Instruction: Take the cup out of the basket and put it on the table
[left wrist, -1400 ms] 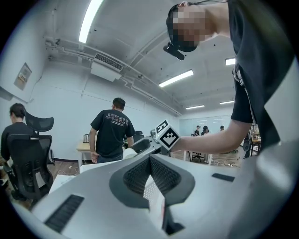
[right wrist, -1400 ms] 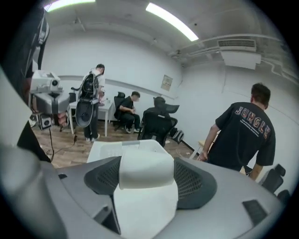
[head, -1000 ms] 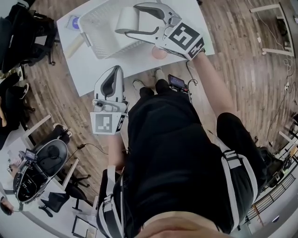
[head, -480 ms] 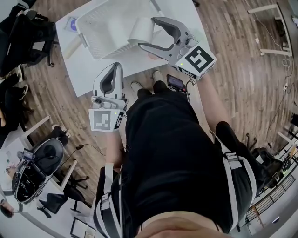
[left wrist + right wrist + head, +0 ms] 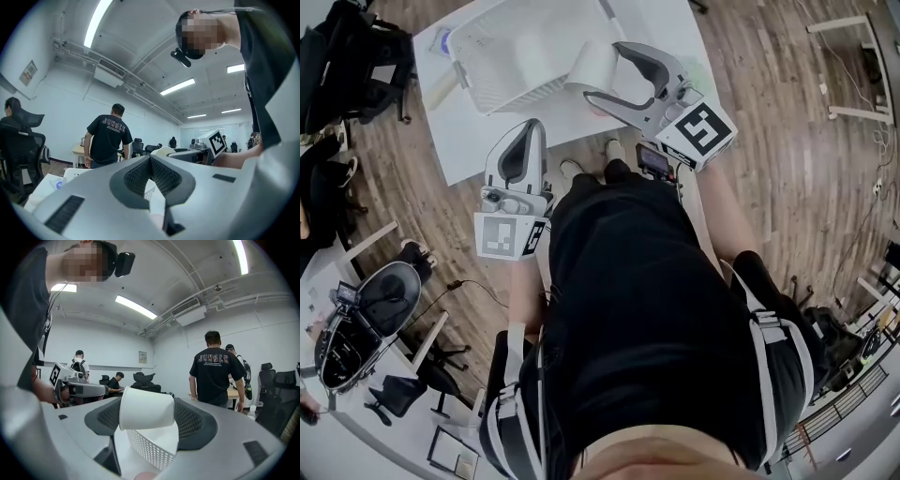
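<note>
The right gripper (image 5: 149, 420) is clamped on a white cup (image 5: 147, 413). The cup lies on its side between the ribbed pads, lifted clear of the basket (image 5: 511, 52) and hanging above the basket's near right corner. It does not touch the table (image 5: 675, 28). The left gripper (image 5: 151, 158) is pinched together with nothing in it and hangs off the table's near edge, pointing towards the basket.

The cup looks like thin paper, so it is probably very light and easy to crush. Its smooth, tapered wall could slip through if the squeeze is too loose. A hold across the middle of the side wall, as it is held now, seems sound. Nearer the rim the wall would likely be stiffer. It has to be turned upright before it will stand.

The head view hides much of the table's near edge behind the right gripper and the person's body. Neither gripper view shows whether the cup's mouth is open or what is inside. A small pinkish round thing (image 5: 139, 476) sits under the right gripper, cut off at the bottom of its view, and I cannot tell what it is.
</note>
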A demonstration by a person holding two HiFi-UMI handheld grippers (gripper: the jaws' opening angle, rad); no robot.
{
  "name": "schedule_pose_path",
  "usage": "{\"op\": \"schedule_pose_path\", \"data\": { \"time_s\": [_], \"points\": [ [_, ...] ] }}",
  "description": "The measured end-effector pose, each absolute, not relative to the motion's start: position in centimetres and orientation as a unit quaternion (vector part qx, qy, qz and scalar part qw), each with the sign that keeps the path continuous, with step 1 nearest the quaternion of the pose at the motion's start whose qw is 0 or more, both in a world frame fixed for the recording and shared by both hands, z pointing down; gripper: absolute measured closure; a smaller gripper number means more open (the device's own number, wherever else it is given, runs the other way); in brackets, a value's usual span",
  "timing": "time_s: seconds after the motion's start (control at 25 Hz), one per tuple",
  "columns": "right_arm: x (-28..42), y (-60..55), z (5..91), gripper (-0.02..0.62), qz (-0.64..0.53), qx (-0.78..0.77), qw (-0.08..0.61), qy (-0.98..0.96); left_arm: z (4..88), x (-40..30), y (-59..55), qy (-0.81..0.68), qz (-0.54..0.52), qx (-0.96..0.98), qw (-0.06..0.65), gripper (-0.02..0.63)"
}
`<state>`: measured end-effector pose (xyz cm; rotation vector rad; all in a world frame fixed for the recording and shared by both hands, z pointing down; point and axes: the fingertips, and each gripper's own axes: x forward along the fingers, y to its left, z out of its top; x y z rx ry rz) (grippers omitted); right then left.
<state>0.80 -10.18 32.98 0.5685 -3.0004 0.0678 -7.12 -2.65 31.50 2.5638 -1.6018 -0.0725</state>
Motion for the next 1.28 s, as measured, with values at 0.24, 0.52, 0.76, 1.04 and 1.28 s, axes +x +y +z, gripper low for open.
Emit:
{"op": "schedule_pose_path", "data": {
  "time_s": [0.24, 0.52, 0.76, 1.04, 1.28],
  "points": [
    [2.5, -9.1, 33.4, 0.242, 0.019, 0.157, 0.038, -0.987, 31.6, -5.0, -2.2, -0.544, -0.031, 0.837, 0.057, 0.586],
    [3.9, -6.8, 32.8, 0.242, 0.024, 0.169, 0.025, -0.985, 31.8, -3.5, 0.0, -0.535, -0.025, 0.843, 0.055, 0.586],
    [4.0, -2.2, 30.8, 0.242, 0.016, 0.177, 0.017, -0.984, 30.5, -3.6, 4.8, -0.524, -0.021, 0.85, 0.049, 0.586],
    [1.1, 3.7, 30.5, 0.242, 0.013, 0.182, 0.004, -0.983, 31.8, -7.0, 11.1, -0.523, -0.016, 0.851, 0.051, 0.586],
    [1.3, 8.1, 29.4, 0.242, 0.013, 0.2, 0.002, -0.98, 32.5, -7.4, 15.0, -0.494, -0.021, 0.867, 0.061, 0.586]
  ]
}}
